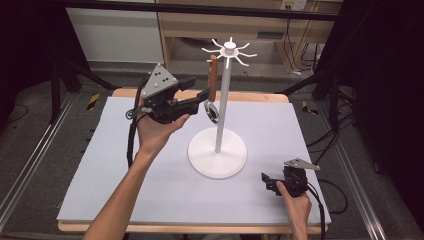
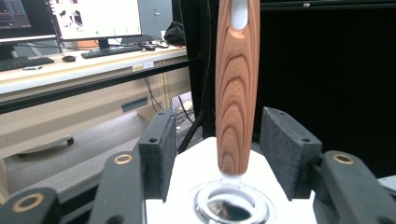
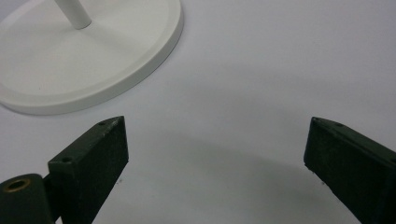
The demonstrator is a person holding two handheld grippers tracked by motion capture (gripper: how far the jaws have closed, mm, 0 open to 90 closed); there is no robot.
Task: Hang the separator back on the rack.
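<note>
A white hook stand [image 1: 218,150] rises from a round base at the middle of the table. A wooden-handled utensil [image 1: 213,80] with a shiny metal ring end [image 1: 213,112] hangs from one of its top hooks [image 1: 220,50]. My left gripper [image 1: 205,96] is raised at the handle. In the left gripper view the handle [image 2: 236,93] hangs between the jaws of the left gripper [image 2: 229,144], with a gap on each side; the pads do not press on it. My right gripper [image 1: 266,181] rests low at the table's right front, open [image 3: 215,158] over bare mat.
The stand's round base [image 3: 93,79] lies just left of and beyond my right gripper. A pale mat [image 1: 125,190] covers the table. Beyond the table are a wooden bench [image 1: 200,25] and black frame legs; a desk with monitors [image 2: 93,18] appears in the left gripper view.
</note>
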